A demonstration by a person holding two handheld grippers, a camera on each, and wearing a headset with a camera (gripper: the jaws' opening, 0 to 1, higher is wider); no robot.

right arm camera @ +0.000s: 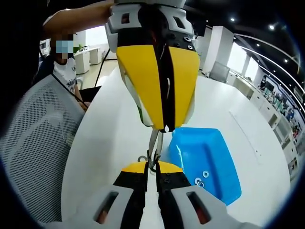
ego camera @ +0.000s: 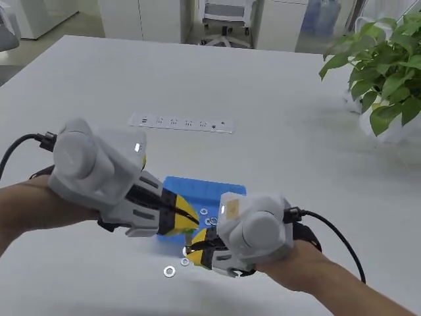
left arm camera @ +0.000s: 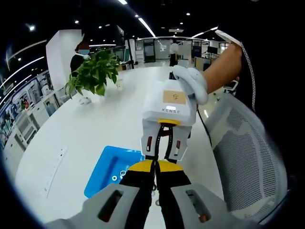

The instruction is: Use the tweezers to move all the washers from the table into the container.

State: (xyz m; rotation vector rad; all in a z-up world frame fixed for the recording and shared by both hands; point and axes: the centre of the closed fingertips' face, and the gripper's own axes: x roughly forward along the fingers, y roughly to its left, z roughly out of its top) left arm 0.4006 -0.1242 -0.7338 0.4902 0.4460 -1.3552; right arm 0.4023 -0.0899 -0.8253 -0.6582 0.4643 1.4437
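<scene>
On the big white table (ego camera: pixel 276 99), the left gripper (ego camera: pixel 191 220) and the right gripper (ego camera: pixel 196 253) meet at the near edge of the blue container (ego camera: pixel 197 191). Both press their fingers together on the thin tweezers (right arm camera: pixel 155 143). Some washers (ego camera: pixel 204 211) lie in the container, and more lie on the table just in front of it.

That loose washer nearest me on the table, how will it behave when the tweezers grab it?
The washer lies flat on the smooth white table, so a nudge will probably slide it rather than lift it. It looks thin and metallic: likely stiff and light. Against the fine tweezers it may slip or pivot.
</scene>
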